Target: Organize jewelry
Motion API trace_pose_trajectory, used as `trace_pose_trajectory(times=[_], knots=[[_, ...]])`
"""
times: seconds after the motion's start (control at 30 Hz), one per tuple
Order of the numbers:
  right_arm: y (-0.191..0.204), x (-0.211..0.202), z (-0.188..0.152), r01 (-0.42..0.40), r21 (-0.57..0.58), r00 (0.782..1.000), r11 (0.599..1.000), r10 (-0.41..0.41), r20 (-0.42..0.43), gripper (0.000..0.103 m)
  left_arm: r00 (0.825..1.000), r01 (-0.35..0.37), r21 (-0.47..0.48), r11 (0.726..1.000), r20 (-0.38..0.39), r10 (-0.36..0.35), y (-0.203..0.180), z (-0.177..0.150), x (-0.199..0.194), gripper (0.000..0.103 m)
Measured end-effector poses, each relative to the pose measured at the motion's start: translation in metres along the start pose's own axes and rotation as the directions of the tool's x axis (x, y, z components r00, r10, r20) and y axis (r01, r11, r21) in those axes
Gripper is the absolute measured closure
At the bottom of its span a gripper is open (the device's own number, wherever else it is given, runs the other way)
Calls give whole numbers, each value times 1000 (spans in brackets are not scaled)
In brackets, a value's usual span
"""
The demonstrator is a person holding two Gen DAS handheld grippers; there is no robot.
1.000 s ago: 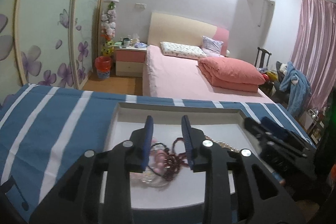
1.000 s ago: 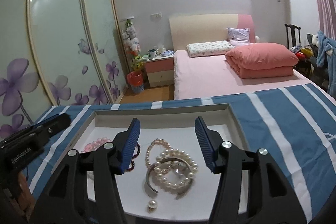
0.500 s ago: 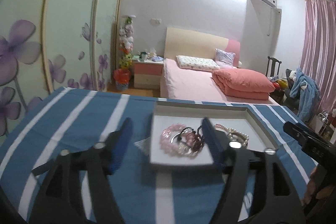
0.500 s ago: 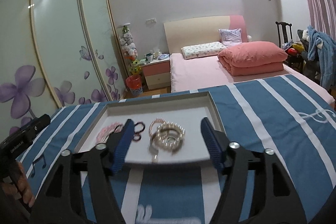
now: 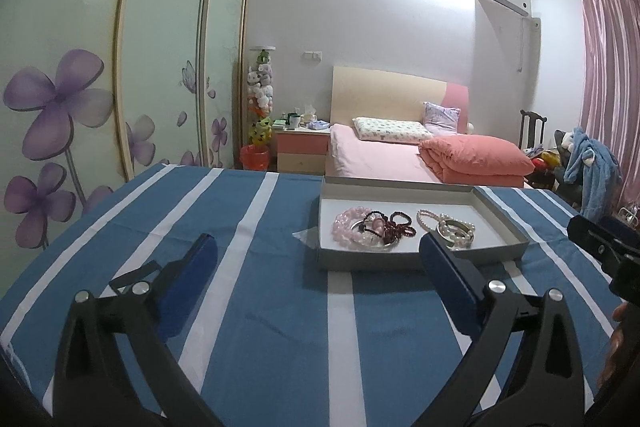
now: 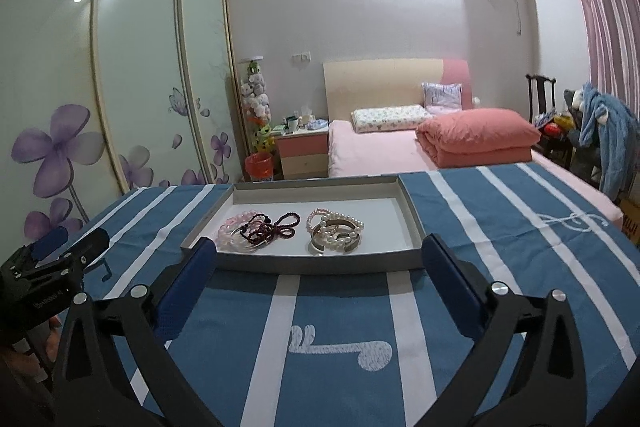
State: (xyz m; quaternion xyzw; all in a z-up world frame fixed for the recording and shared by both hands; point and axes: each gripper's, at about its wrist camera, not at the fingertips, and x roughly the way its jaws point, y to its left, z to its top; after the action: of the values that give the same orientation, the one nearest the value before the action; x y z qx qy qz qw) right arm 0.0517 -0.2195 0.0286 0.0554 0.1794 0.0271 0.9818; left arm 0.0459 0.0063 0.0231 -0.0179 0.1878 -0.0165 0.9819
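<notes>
both grippers hang back over the striped surface (image 6: pixel 500 227), fingers spreading wide with nothing between them — the jewelry tray (image 6: pixel 408 205) lies ahead, long side across; the right gripper (image 6: pixel 320 267) faces it squarely, the left gripper (image 5: pixel 316 263) sits off to its left.

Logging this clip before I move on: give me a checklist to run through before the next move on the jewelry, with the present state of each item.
1. Left gripper empty, jaws opening: ok.
2. Right gripper empty, jaws opening: ok.
3. All jewelry inside the gray tray: ok.
4. Pink bead bracelet and dark red bead string separate: not ok, they overlap.
5. Pearl strand free of the silver bangle: not ok, piled together.
6. Tray flat on the striped cloth: ok.
</notes>
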Motion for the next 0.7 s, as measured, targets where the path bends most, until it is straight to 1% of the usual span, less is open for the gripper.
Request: trace_pose_trajectory(times=[0.27,0.43,0.57,0.7], knots=[[5,-18,-16,25,-23,999,999,-24,47,2,999,-17,39,999,42,16,-8,-11,-23,4],[1,-22,-27,32,-16,998,999,-31,61,2,999,-11,32,999,45,9,-7,-18,-27,4],[-2,-23,-32,34,-9,998,999,-34,56,2,999,-8,27,1000,41,7,-7,-21,-27,4],[-3,-24,-33,34,-2,998,999,-34,59,2,999,-7,28,1000,38,6,-8,-22,-28,4]])
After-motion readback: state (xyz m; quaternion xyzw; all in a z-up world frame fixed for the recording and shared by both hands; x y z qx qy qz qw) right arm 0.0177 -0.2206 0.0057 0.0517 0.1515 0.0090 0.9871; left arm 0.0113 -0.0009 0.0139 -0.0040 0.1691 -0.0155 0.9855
